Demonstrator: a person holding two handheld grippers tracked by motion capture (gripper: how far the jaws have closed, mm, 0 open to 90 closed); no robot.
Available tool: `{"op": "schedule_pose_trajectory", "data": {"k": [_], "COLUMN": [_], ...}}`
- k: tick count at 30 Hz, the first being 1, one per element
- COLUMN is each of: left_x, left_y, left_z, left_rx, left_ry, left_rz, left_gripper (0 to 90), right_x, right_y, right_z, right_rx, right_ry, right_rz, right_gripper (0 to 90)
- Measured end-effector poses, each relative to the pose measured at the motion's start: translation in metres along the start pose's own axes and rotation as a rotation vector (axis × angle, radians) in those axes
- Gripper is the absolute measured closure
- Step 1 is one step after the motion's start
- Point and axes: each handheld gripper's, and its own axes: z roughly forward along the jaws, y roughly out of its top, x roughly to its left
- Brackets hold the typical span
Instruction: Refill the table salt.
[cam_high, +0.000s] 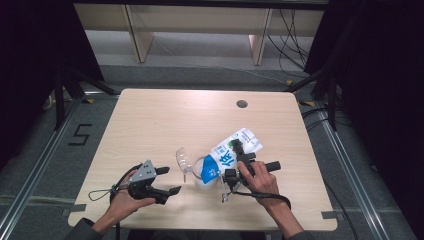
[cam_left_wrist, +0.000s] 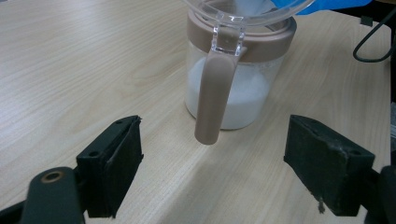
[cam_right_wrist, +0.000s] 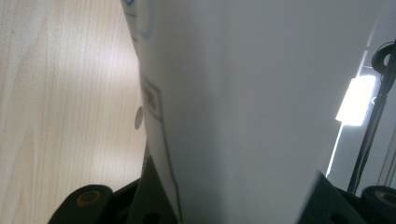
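The right claw is grasping the bag, tilting its mouth left-down into the jar; the left claw, released, is waiting at the jar's left.

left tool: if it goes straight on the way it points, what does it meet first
Probably the brown handle of the clear jar: it hangs midway between the left tool's open jaws and nearer than the jar's body. How far ahead it is cannot be told.
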Motion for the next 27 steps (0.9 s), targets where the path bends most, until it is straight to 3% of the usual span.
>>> {"op": "schedule_pose_trajectory", "data": {"k": [23, 25, 27], "left_x": [-0.0005, -0.0001, -0.0005], "left_y": [-0.0002, 0.0, -0.0001], "left_z": [-0.0001, 0.0, -0.0001], "left_rx": [0.0, -0.001, 0.001], "left_ry": [0.003, 0.0, 0.003], "left_rz": [-0.007, -0.002, -0.006], "left_gripper": [18.4, 18.4, 18.4], "right_x": [0.0001, -0.003, -0.0021], "right_y": [-0.0006, -0.0001, -0.0003], "right_z": [-0.0008, -0.0003, -0.0007], "right_rx": [0.0, -0.013, -0.007], "right_ry": [-0.012, -0.019, -0.013], "right_rz": [0.011, -0.029, -0.013], "right_gripper": [72.4, 72.4, 72.5]}}
